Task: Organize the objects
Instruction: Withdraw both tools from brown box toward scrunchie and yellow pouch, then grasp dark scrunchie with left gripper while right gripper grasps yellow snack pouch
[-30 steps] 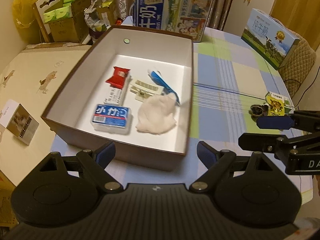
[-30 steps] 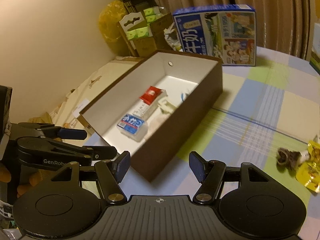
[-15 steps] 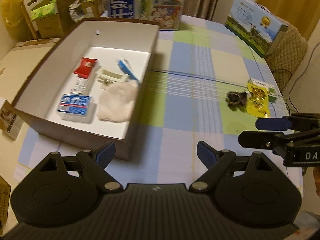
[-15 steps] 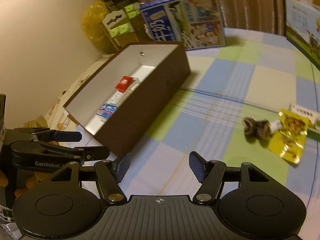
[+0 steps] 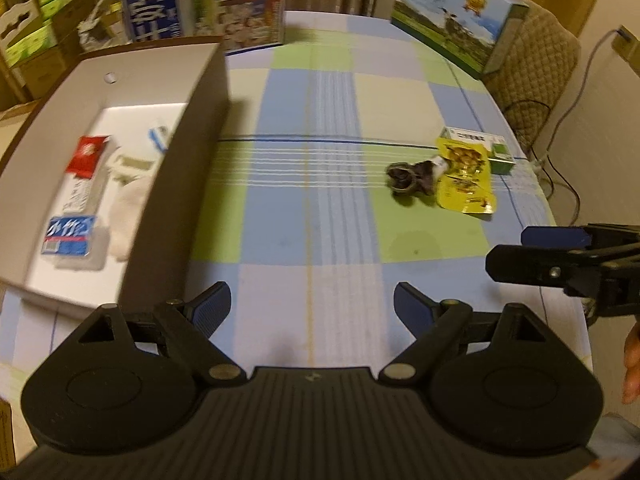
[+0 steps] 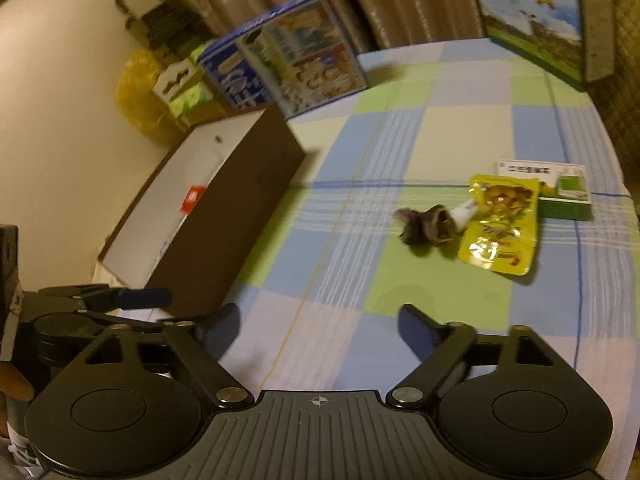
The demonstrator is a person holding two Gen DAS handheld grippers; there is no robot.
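A brown box [image 5: 188, 152] [image 6: 224, 216] with a white inside stands at the table's left and holds a red-topped packet [image 5: 86, 156], a blue-labelled pack [image 5: 66, 236], a white cloth [image 5: 128, 204] and other small items. On the checked cloth at the right lie a dark fuzzy item [image 5: 410, 178] [image 6: 426, 226], a yellow pouch [image 5: 464, 178] [image 6: 500, 228] and a green-and-white carton [image 5: 486, 146] [image 6: 558, 190]. My left gripper [image 5: 312, 306] is open above the near cloth, nothing between its fingers. My right gripper [image 6: 320, 324] is open too, well short of the loose items.
A blue milk carton case [image 5: 204, 4] [image 6: 288, 64] stands behind the box. Another printed case [image 5: 456, 36] [image 6: 536, 20] sits at the far right beside a quilted chair [image 5: 536, 60]. Cables hang off the right edge. Stacked cartons and a yellow bag [image 6: 136, 92] fill the left corner.
Both grippers have swung right, away from the box and toward the loose items on the cloth. Both stayed open and empty.
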